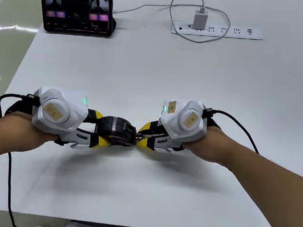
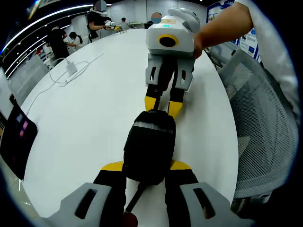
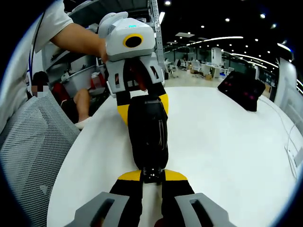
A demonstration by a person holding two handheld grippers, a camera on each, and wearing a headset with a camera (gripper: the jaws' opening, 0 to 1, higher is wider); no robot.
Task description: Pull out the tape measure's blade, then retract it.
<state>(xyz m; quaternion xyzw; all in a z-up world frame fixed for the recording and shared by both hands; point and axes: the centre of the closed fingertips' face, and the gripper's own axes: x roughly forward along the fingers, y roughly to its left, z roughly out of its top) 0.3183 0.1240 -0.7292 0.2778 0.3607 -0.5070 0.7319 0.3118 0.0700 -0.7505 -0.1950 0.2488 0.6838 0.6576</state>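
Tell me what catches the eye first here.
A black tape measure lies on the white table, clamped between two facing grippers: the left gripper holds its body, the right gripper pinches the blade tip. Behind, a lit tablet stands at the far left, a power strip to its right.

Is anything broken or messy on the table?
Nothing looks broken or spilled. The tape measure is held neatly between the left gripper and the right gripper, with its blade tucked in. The white cable by the power strip loops loosely, but that is only slack.
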